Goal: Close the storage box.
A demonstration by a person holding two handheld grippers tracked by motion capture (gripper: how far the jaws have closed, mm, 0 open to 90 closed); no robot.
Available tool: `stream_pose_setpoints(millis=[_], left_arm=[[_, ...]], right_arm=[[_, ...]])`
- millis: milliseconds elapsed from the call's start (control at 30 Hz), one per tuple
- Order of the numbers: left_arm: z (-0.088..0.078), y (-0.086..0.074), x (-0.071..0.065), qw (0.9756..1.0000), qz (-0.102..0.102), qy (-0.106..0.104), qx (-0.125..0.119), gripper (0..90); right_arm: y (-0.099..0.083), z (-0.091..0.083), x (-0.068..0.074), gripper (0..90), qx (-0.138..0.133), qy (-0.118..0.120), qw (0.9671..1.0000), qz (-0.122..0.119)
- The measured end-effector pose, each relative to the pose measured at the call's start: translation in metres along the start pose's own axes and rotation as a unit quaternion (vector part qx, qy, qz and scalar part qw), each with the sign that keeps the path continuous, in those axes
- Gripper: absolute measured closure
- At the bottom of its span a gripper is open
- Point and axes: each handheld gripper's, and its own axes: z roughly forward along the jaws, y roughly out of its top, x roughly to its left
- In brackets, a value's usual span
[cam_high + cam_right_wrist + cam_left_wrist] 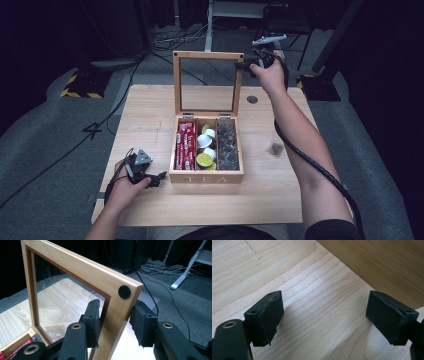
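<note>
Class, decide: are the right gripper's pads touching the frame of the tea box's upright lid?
Touching. The right gripper view shows the right gripper with both pads pressed against the lid frame.

We see the table (150,107) lit bright from overhead in the high view, bg nearly black w/ no detail. Soft shadows fall under the forearms and beside the tea box (206,176). That view's a bit soft and low-res. In the left gripper view the wood (317,290) grain is sharp, w/ mild glare mid-frame. In the right gripper view the lid frame (82,267) is crisp, the floor behind dim.
</note>
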Motion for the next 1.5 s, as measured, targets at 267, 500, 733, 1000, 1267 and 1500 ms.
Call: stream_pose_setpoints(millis=[267, 500, 733, 1000, 1267, 1500], left_arm=[[0.000, 0.000, 0.000, 1.0000, -0.001, 0.000, -0.001, 15.1], [0.000, 0.000, 0.000, 1.0000, -0.001, 0.001, -0.002, 15.1], [0.000, 0.000, 0.000, 1.0000, -0.002, 0.001, -0.002, 15.1], [0.000, 0.000, 0.000, 1.0000, -0.002, 0.001, -0.002, 15.1], [0.001, 0.001, 0.000, 1.0000, 0.000, -0.001, -0.003, 15.0], [0.001, 0.000, 0.000, 1.0000, -0.002, -0.002, -0.002, 15.0]], right_arm=[[-0.001, -0.020, 0.009, 63.8, -0.011, 0.018, 0.9996, -0.022], [-0.003, -0.039, 0.019, 65.4, -0.009, 0.034, 0.9985, -0.042], [-0.010, -0.055, 0.029, 65.7, -0.017, 0.053, 0.9971, -0.052], [-0.021, -0.074, 0.045, 66.2, -0.019, 0.073, 0.9950, -0.066], [-0.032, -0.089, 0.059, 64.2, -0.015, 0.090, 0.9930, -0.075], [-0.045, -0.099, 0.073, 61.3, -0.008, 0.105, 0.9910, -0.082]])
